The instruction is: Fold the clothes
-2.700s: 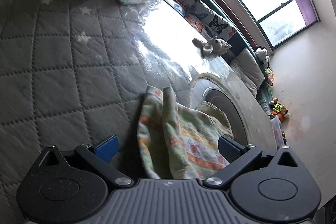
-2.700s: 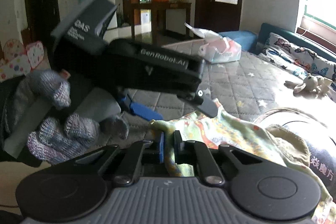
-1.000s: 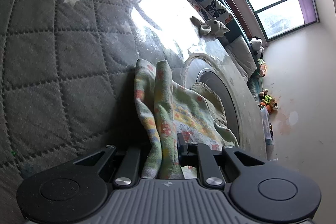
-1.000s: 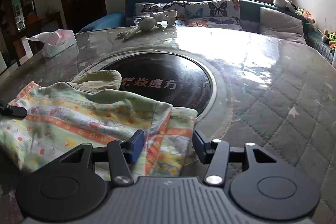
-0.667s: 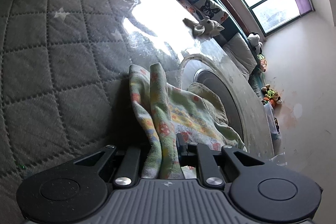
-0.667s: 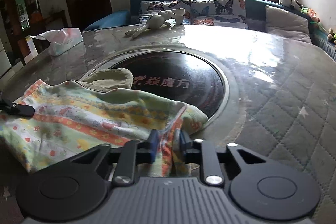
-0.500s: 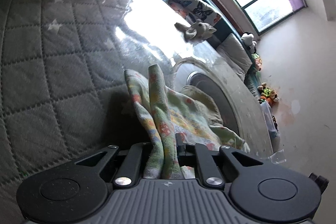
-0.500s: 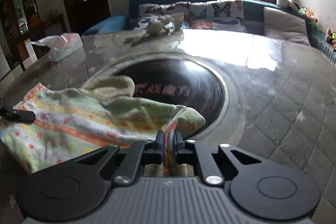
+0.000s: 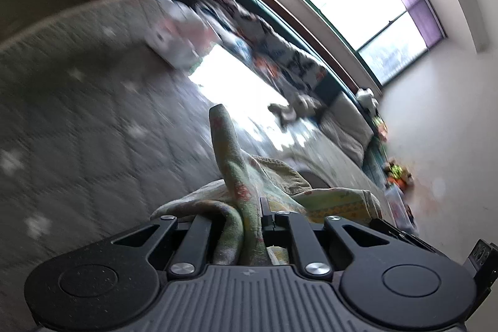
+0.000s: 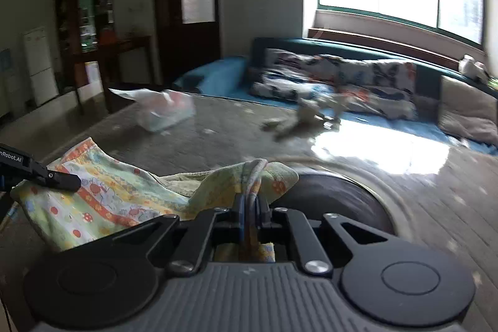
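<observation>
A small patterned garment [image 10: 102, 195], pale green and yellow with orange bands, hangs between my two grippers above the grey quilted table cover [image 10: 218, 139]. My left gripper [image 9: 246, 217] is shut on one bunched edge of the garment [image 9: 230, 164], which sticks up past the fingers. My right gripper [image 10: 249, 207] is shut on the opposite edge. The left gripper's finger [image 10: 59, 176] shows at the left of the right wrist view, pinching the cloth. Both views are blurred by motion.
A round dark hotplate [image 10: 336, 198] is set in the middle of the table. A tissue pack [image 10: 165, 111] and a plush toy [image 10: 311, 114] lie farther back. A blue sofa with butterfly cushions [image 10: 342, 73] stands under the window.
Both grippers have lifted and tilted up, raising the garment off the table. The right gripper closed on its edge about a second ago. The left stays shut.
</observation>
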